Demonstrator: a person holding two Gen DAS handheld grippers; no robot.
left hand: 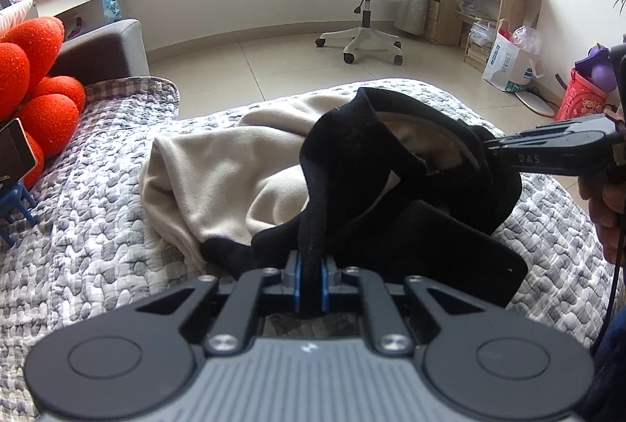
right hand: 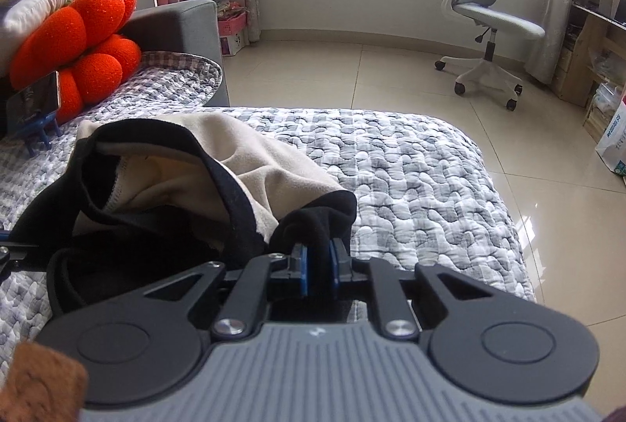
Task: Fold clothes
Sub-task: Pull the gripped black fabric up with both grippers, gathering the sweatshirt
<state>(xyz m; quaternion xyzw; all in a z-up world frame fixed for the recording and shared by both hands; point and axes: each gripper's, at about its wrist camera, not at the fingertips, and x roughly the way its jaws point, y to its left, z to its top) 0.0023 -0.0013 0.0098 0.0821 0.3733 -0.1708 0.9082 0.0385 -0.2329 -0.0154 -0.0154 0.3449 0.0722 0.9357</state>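
Both your tongs pinch black trim of the black-and-cream garment (left hand: 242, 167): left tongs (left hand: 312, 269) bottom centre, right tongs (right hand: 319, 267) bottom centre. It sits bunched mid-frame on the quilted bed (right hand: 411, 167), not flat; the fold isn't finished.

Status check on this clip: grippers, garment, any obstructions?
Left gripper shut on black-and-beige garment. Right gripper shut on its black edge. Garment bunched, unfolded, on quilted bed cover. Orange plush cushion off to the side, not obstructing.
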